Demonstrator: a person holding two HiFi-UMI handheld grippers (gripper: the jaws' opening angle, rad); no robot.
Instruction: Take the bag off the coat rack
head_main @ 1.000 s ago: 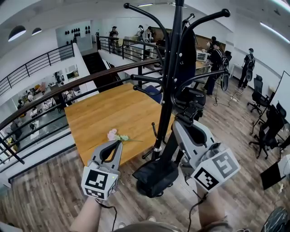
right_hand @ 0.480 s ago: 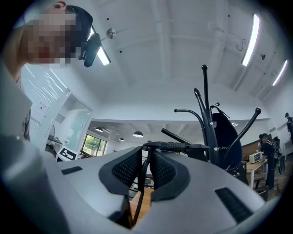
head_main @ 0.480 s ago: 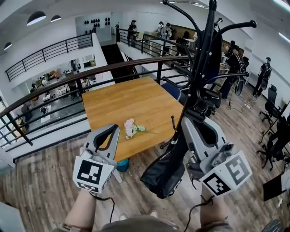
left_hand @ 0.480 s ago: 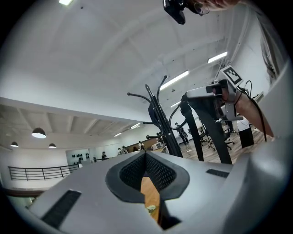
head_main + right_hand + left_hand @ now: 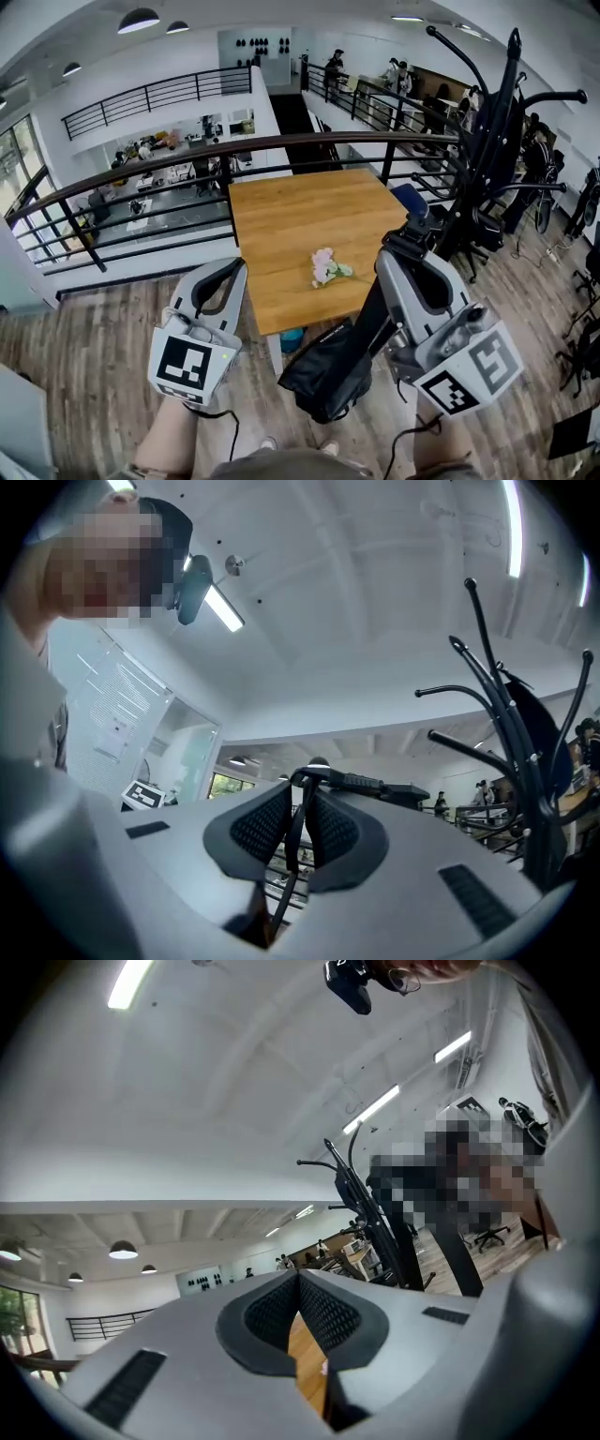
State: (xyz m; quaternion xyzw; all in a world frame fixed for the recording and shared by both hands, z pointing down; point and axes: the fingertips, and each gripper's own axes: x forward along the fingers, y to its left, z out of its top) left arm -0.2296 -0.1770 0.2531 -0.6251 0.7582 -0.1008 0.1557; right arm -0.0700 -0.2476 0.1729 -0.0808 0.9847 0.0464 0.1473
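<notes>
Head view, positions by clock face from the frame centre:

1. Right gripper (image 5: 412,238): located at 4 o'clock and pointing toward 12 o'clock. Jaws are narrow and clamped on the strap (image 5: 377,321) of the bag (image 5: 323,375). In the right gripper view the black strap runs upright between the two ribbed pads (image 5: 258,825), which press on it from both sides. The jaws have just been closing slightly further, with the strap between them.

2. Left gripper (image 5: 232,268): located at 8 o'clock, pointing toward 1 o'clock. In the left gripper view the pads (image 5: 328,1312) meet at the tip and nothing sits between them; the wooden table top shows through the slit below the contact point.

3. Bag: black, soft, hanging at 6 o'clock from the strap, below and at 8 o'clock of the right gripper. It is suspended above the wooden floor (image 5: 94,375), just in front of the near edge of the table (image 5: 281,216). It is off the coat rack (image 5: 492,141) and well apart from it.

4. Coat rack: black pole with curved hooks, standing at 2 o'clock, beyond the right gripper.

5. Table: square wooden top at 12 o'clock, with a pink flower (image 5: 325,266) lying near its near edge. A dark railing (image 5: 187,150) runs behind it from 9 o'clock to 1 o'clock
</notes>
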